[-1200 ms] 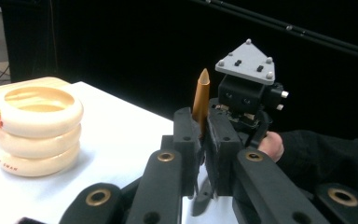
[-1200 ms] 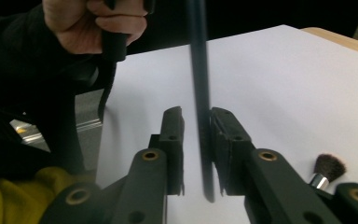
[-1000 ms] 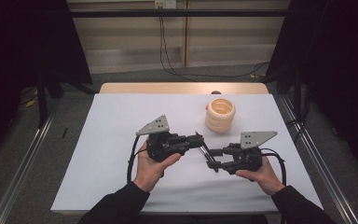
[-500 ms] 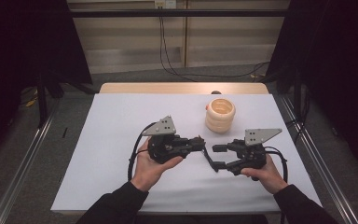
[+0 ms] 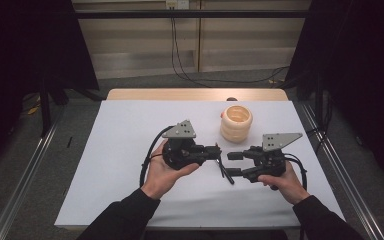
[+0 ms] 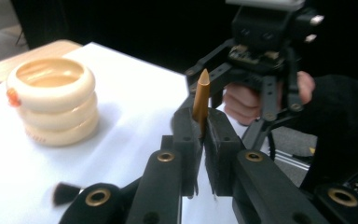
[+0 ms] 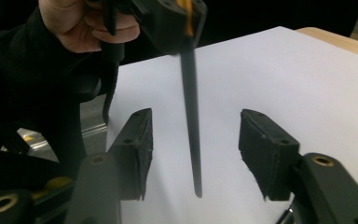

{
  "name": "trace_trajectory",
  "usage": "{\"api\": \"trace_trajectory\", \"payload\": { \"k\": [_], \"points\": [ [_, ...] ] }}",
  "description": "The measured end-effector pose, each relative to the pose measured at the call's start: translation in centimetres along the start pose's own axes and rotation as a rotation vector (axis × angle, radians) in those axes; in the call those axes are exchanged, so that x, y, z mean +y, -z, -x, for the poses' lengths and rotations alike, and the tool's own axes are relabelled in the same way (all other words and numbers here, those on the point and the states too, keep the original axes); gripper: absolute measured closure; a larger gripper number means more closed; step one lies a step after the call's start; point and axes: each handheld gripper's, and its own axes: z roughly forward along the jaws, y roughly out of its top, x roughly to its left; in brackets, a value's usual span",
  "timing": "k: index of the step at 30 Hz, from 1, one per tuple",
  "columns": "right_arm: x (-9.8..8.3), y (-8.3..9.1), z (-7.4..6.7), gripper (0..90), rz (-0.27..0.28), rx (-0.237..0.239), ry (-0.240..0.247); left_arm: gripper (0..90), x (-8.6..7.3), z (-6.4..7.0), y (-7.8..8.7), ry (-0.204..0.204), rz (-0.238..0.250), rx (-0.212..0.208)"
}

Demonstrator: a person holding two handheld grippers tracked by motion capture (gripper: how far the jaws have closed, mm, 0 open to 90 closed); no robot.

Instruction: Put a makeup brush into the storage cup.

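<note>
Left gripper (image 6: 200,140) has its fingers clamped on a brush (image 6: 200,100); right gripper (image 7: 196,149) fingers wide open around its handle, holding nothing.

White-covered worktop (image 5: 130,150) with a wood edge at the far side — grey floor (image 5: 140,85) beyond, black curtains (image 5: 25,45) either side, cables (image 5: 180,50) trailing down the pale wall (image 5: 130,35).

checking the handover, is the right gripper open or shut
Open. In the right gripper view the right gripper has its jaws wide apart, with the thin brush hanging between them untouched, held by the left gripper.
</note>
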Motion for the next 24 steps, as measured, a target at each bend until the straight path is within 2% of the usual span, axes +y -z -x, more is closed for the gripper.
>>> {"api": "trace_trajectory", "payload": {
  "k": [5, 9, 13, 14, 18, 24],
  "points": [
    [1.0, -1.4, -0.3, 52.3, -0.049, 0.026, 0.032, 84.0, -0.4, -0.1, -0.1, 0.005, -0.011, -0.001],
    [1.6, -2.3, 0.0, 59.6, -0.063, 0.045, 0.03, 84.0, -0.6, -0.2, 0.1, 0.011, -0.015, -0.006],
    [1.3, -3.3, 0.1, 64.2, -0.086, 0.059, 0.018, 83.9, -0.8, -0.4, 0.1, 0.019, -0.017, -0.008],
    [1.2, -3.3, 0.1, 65.0, -0.083, 0.059, 0.018, 84.0, -0.9, -0.3, 0.1, 0.021, -0.014, -0.017],
    [1.3, -3.0, 0.3, 70.3, -0.068, 0.053, 0.003, 84.0, -1.0, -0.2, -0.1, 0.017, -0.026, -0.008],
    [1.1, -3.1, 0.2, 82.8, -0.073, 0.055, 0.003, 83.9, -1.2, -0.5, -0.4, 0.02, -0.023, -0.025]
  ]
}}
